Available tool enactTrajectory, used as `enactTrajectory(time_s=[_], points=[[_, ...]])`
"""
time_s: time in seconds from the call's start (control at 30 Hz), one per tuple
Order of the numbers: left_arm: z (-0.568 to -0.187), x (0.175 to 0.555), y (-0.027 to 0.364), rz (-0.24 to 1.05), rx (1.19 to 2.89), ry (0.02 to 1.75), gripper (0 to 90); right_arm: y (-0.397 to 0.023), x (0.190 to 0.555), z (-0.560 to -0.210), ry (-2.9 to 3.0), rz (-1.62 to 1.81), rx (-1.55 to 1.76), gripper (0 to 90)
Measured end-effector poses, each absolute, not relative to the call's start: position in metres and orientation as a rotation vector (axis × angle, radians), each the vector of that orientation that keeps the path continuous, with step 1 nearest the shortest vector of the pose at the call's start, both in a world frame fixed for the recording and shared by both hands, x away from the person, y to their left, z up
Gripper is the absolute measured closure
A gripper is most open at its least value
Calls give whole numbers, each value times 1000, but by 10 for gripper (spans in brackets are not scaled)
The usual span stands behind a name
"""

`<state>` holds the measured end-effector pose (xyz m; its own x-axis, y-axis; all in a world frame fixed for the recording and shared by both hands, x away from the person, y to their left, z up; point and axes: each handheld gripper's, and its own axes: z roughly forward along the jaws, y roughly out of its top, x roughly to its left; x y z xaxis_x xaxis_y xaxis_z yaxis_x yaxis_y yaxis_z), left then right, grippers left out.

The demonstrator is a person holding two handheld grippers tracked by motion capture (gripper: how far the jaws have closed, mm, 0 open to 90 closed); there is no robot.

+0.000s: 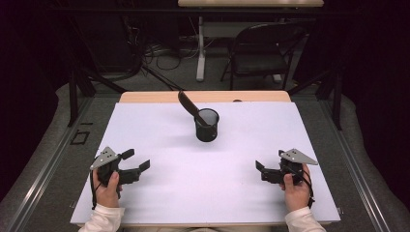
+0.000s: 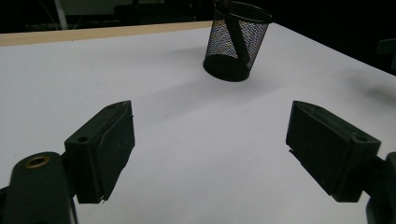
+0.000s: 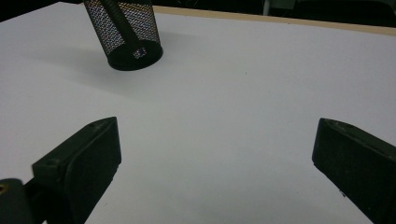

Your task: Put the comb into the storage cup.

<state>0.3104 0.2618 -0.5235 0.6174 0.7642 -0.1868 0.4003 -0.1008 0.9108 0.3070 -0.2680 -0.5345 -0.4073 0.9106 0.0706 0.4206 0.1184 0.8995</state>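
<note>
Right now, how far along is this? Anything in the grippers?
Looks done: the black tool already stands in the mesh cup, leaning to the far left over its rim. In hand: nothing. The left gripper and right gripper rest near the front of the table, jaws open and empty, well apart from the cup. Left: nothing else to place is visible on the table.

The dark tool (image 1: 189, 107) goes down into the mesh cup (image 1: 207, 126), so its bottom end is hidden. In the left gripper view the top of the cup is cut off. What kind of tool it is, I cannot tell.
</note>
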Motion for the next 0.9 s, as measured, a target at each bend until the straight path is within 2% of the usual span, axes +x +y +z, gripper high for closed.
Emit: enactTrajectory(time_s=[0.9], points=[[-526,312,262,400,1721,974,159,-270,310,-538,1911,1242,1311,9]])
